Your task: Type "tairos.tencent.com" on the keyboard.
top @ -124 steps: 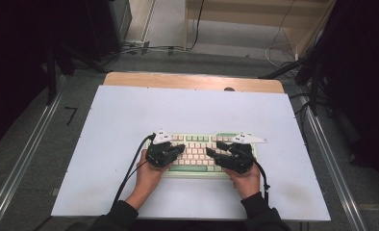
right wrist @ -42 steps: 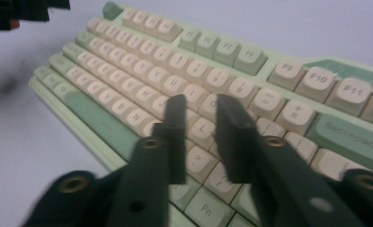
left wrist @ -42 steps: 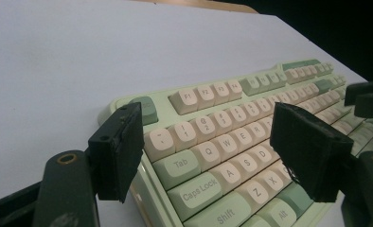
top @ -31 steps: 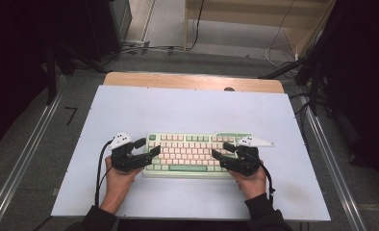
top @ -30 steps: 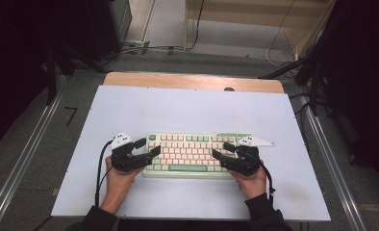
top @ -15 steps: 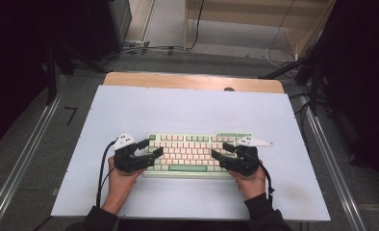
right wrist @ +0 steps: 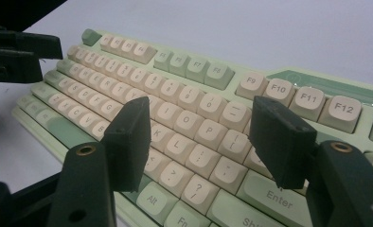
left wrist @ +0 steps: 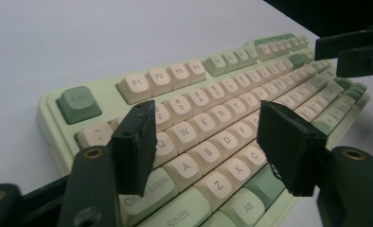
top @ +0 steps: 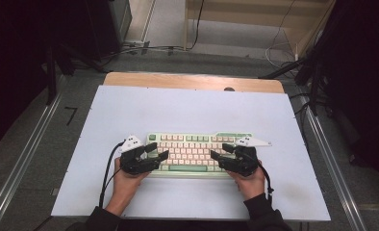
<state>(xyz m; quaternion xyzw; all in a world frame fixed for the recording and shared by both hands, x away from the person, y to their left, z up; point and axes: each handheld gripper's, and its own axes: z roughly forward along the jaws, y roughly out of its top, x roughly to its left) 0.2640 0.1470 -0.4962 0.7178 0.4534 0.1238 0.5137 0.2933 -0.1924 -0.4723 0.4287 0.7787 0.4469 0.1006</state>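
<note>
One flat green keyboard (top: 197, 151), rounded cream keycaps (left wrist: 208, 151), smooth white table (top: 187, 108)

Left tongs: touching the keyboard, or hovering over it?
Cannot tell. In the left gripper view the left tongs stand open over the keyboard letter keys, but no clear gap or contact shows.
</note>
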